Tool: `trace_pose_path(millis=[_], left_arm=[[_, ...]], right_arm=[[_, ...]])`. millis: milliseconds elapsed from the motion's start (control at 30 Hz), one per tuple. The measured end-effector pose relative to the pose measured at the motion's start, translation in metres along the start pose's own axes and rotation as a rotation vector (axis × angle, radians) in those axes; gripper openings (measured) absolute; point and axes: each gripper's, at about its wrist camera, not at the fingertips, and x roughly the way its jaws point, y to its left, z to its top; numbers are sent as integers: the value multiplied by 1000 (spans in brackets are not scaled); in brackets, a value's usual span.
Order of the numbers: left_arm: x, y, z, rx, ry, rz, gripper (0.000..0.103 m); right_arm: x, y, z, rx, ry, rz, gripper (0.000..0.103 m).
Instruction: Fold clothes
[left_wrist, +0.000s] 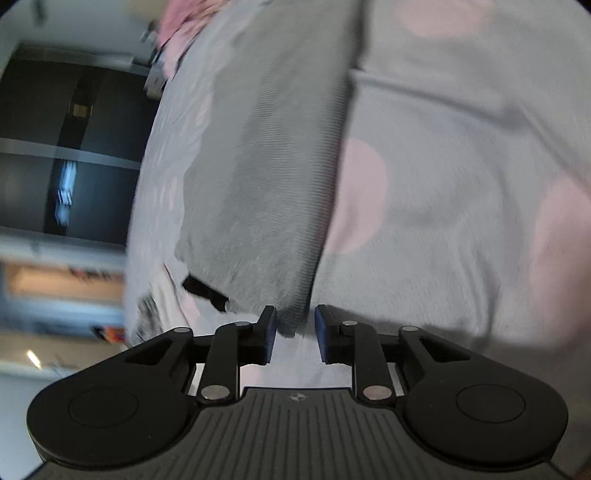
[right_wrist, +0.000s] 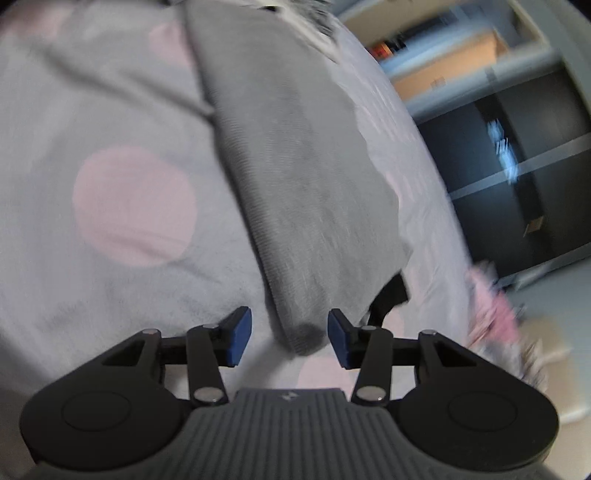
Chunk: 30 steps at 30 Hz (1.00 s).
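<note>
A grey ribbed garment (left_wrist: 258, 177) lies folded in a long strip on a pale bedspread with pink dots (left_wrist: 461, 184). My left gripper (left_wrist: 294, 334) is open, its blue pads on either side of the garment's near corner, not closed on it. In the right wrist view the same grey garment (right_wrist: 303, 177) stretches away from my right gripper (right_wrist: 290, 339), which is open with the garment's rounded near end between its pads. A black strip (right_wrist: 391, 295) shows under the garment's edge, and also in the left wrist view (left_wrist: 203, 290).
A pink garment (left_wrist: 177, 29) lies at the far end of the bed; it also shows at the right in the right wrist view (right_wrist: 495, 310). The bed's edge (right_wrist: 443, 206) drops off toward dark cabinets (right_wrist: 517, 177) and shelves (left_wrist: 62, 284).
</note>
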Motion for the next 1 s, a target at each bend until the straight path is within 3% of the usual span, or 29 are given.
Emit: trace_pose_path(millis=[133,367,467,533,633,733,1000], left_arm=[[11,-13,4,89,1,77,21],[26,-20,9,144,-15,123,15],[25,-21,15,141,-17,149,15],[23,-17,17,114,-15,140,15],[20,-1,18,27,-19,73,11],[14,15,17,-24,-21,35,3],[-27,48,6,-8,-59,-21,2]], right_arm=[[5,14,-1,-142,-25,-47,48],[17,8,-3,-152,-33,-68,47],[24,11,-1,-173,-36,-88,35],[27,13,0,-190,-32,-92,18],[29,15,3,-190,-28,-94,9],[25,8,6,-142,-28,-95,5],[2,-16,10,-105,-34,-72,3]])
